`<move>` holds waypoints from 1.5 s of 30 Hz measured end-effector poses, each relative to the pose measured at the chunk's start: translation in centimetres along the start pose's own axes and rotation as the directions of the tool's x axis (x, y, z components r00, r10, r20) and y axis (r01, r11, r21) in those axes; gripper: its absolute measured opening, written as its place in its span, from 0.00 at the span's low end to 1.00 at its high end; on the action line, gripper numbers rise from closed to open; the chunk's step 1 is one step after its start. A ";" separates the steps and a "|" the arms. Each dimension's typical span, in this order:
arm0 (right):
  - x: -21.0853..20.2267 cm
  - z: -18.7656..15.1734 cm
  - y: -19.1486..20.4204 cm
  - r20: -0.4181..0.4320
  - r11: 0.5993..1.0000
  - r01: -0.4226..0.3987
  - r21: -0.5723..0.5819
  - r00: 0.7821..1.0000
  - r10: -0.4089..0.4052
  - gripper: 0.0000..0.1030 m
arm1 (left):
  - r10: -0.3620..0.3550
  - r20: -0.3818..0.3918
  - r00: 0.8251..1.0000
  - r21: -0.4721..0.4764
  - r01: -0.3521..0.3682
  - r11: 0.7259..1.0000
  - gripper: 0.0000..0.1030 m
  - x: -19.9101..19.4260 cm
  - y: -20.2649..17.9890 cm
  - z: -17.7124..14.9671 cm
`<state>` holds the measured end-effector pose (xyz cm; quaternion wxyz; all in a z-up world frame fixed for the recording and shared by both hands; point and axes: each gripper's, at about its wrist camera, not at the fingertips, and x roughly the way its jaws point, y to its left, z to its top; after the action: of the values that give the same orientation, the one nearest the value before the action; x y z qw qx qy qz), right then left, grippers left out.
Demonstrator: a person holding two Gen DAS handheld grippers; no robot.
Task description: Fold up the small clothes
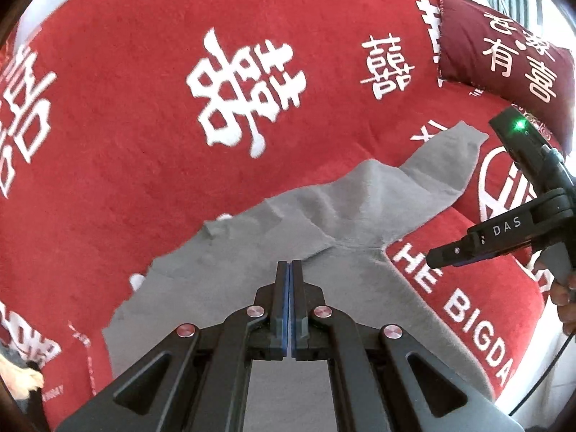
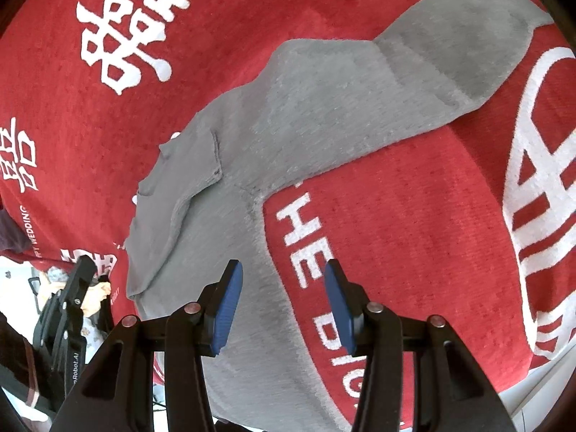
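Across the left wrist view, a red fleece blanket (image 1: 118, 165) with white printed characters covers the whole work surface. A small grey knitted garment (image 1: 342, 212) lies spread flat on it, one sleeve reaching toward the upper right. The left gripper (image 1: 289, 264) hovers over the garment's body, its blue-padded jaws pressed together with no cloth between them. The right gripper (image 1: 437, 255) enters from the right edge, held by a hand (image 1: 565, 298). A dark red cushion (image 1: 504, 50) with pale lettering sits at the upper right.

From the right wrist view, the right gripper (image 2: 282, 288) hangs above the garment's (image 2: 306, 108) lower edge where it meets the blanket (image 2: 414, 234). Its jaws stand apart and hold nothing. No containers appear.
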<state>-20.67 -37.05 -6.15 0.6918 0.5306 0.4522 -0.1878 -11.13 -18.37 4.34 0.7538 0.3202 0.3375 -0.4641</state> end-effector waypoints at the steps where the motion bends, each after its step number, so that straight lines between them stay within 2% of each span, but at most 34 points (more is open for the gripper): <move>1: 0.0 0.1 -0.2 0.003 1.000 -0.001 0.002 1.000 0.001 0.50 | -0.018 -0.015 1.000 -0.024 0.017 1.000 0.01 0.3 0.1 0.0; 5: -0.3 0.6 -1.3 0.024 1.000 -0.012 0.015 1.000 0.011 0.62 | -0.074 -0.126 0.989 -0.126 0.058 0.990 0.02 2.7 0.4 0.2; 6: -0.4 0.9 -1.7 0.033 1.000 -0.015 0.022 0.999 0.014 0.62 | -0.085 -0.148 0.985 -0.145 0.063 0.987 0.02 3.2 0.3 0.1; 9: -0.8 1.5 -3.0 0.065 0.998 -0.027 0.054 0.998 0.023 0.63 | -0.160 -0.228 0.960 -0.259 0.099 0.961 0.02 5.4 0.7 0.0; 13: -2.1 2.8 -6.0 0.135 0.989 -0.053 0.135 0.990 0.035 0.70 | -0.233 -0.273 0.934 -0.386 0.115 0.915 0.03 7.8 1.1 0.1; 14: -2.5 3.2 -6.8 0.150 0.987 -0.056 0.154 0.988 0.033 0.71 | -0.239 -0.283 0.929 -0.400 0.112 0.910 0.25 8.4 1.0 0.1; 15: -3.1 3.8 -8.1 0.174 0.981 -0.056 0.187 0.984 0.023 0.71 | -0.241 -0.295 0.924 -0.404 0.108 0.908 0.81 8.7 0.9 0.3; 16: -3.5 4.1 -9.0 0.188 0.977 -0.057 0.207 0.982 0.018 0.71 | -0.224 -0.323 0.920 -0.409 0.077 0.909 1.00 9.3 0.9 0.4; 17: -3.8 4.5 -9.9 0.201 0.972 -0.057 0.229 0.979 0.010 0.71 | -0.205 -0.324 0.923 -0.413 0.056 0.909 0.98 9.4 0.9 0.6; 19: -4.8 5.3 -12.1 0.238 0.955 -0.069 0.287 0.971 -0.001 0.71 | -0.223 -0.332 0.916 -0.405 0.075 0.911 0.98 9.9 0.5 0.9; 22: -6.0 6.0 -14.6 0.291 0.934 -0.095 0.344 0.957 -0.010 0.71 | -0.212 -0.345 0.914 -0.398 0.062 0.915 0.98 10.4 0.2 1.3; 26: -7.0 6.9 -17.2 0.343 0.915 -0.129 0.382 0.939 -0.010 0.71 | -0.207 -0.361 0.909 -0.410 0.045 0.911 0.98 11.4 0.4 1.8; 29: -7.0 7.8 -18.4 0.372 0.905 -0.178 0.386 0.928 0.023 0.71 | -0.215 -0.388 0.896 -0.419 0.037 0.907 0.98 12.6 0.4 2.1; 32: -7.0 8.7 -18.4 0.396 0.907 -0.211 0.365 0.917 0.054 0.71 | -0.238 -0.414 0.879 -0.455 0.027 0.890 0.97 13.7 0.9 1.7; 33: -7.0 9.2 -18.2 0.401 0.910 -0.217 0.352 0.914 0.063 0.71 | -0.242 -0.410 0.879 -0.466 0.026 0.885 0.97 13.8 1.0 1.7; 36: -6.7 10.7 -17.9 0.407 0.916 -0.237 0.323 0.909 0.091 0.71 | -0.221 -0.383 0.897 -0.478 0.012 0.878 0.97 13.5 1.3 2.0; 39: -6.2 11.8 -18.1 0.425 0.897 -0.293 0.332 0.895 0.135 0.71 | -0.187 -0.346 0.919 -0.483 -0.004 0.875 0.97 13.0 1.8 2.7; 40: -5.8 12.2 -18.3 0.433 0.875 -0.331 0.354 0.887 0.160 0.62 | -0.169 -0.333 0.928 -0.483 -0.014 0.875 0.97 12.8 2.0 3.0; 41: -5.5 12.4 -18.6 0.434 0.855 -0.364 0.371 0.881 0.187 0.37 | -0.151 -0.325 0.934 -0.482 -0.026 0.876 0.97 12.8 2.2 3.2; 42: -4.6 12.5 -19.3 0.433 0.798 -0.439 0.413 0.865 0.252 0.23 | -0.129 -0.321 0.938 -0.478 -0.043 0.877 0.97 12.8 2.4 3.4; 43: -3.8 12.3 -20.0 0.448 0.726 -0.519 0.451 0.835 0.318 0.10 | -0.116 -0.323 0.939 -0.476 -0.055 0.878 0.97 13.0 2.7 3.5; 44: -3.4 11.9 -20.3 0.480 0.665 -0.584 0.466 0.798 0.364 0.10 | -0.115 -0.328 0.938 -0.476 -0.059 0.877 0.97 13.2 2.9 3.6; 45: -3.4 11.7 -20.3 0.498 0.642 -0.613 0.462 0.777 0.384 0.10 | -0.115 -0.337 0.934 -0.477 -0.065 0.877 0.97 13.5 3.1 3.6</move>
<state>-32.50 -55.85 -14.45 0.5804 0.7834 0.0682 -0.2118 -2.89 -26.63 -4.02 0.7298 0.1971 0.5766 -0.3100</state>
